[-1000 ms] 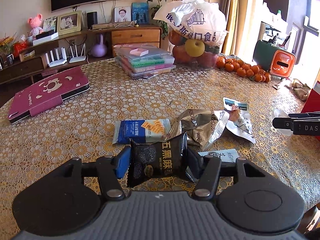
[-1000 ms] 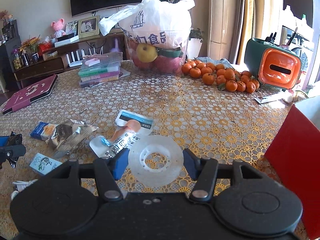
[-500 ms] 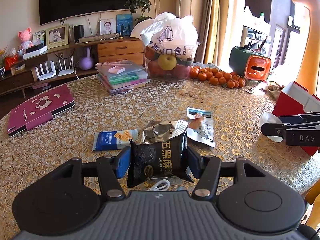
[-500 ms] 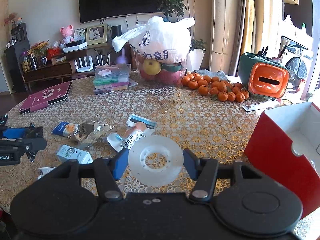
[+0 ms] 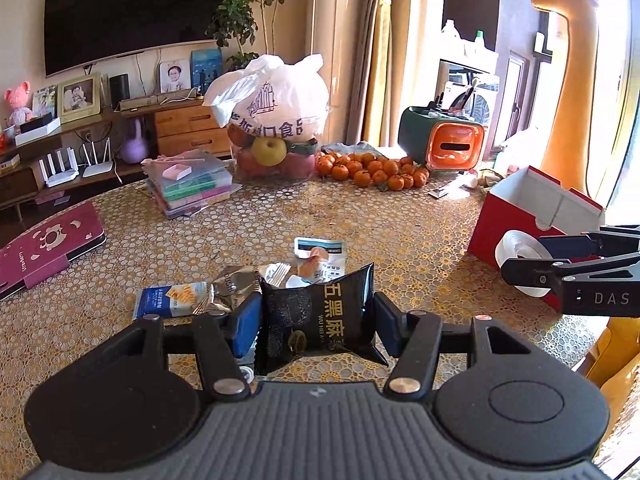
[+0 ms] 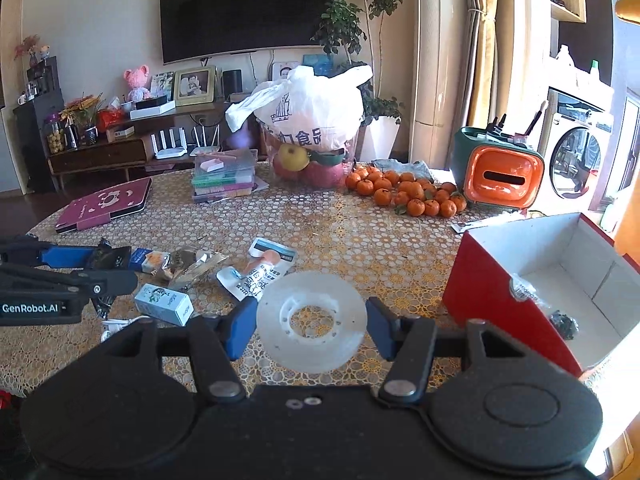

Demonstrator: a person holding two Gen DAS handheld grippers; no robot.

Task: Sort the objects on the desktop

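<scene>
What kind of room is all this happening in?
Most likely a home living room. A big wall-mounted television hangs above a low wooden cabinet with framed photos, and the patterned table holds a pile of mandarins and a bag of fruit.

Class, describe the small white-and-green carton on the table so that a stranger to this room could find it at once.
Start at the round table with the gold lace-pattern cloth and find the heap of snack wrappers near its front edge. The small carton lies at the near side of that heap. Unlike the flat, crinkled packets beside it, it is a rigid box, white with green print.
</scene>
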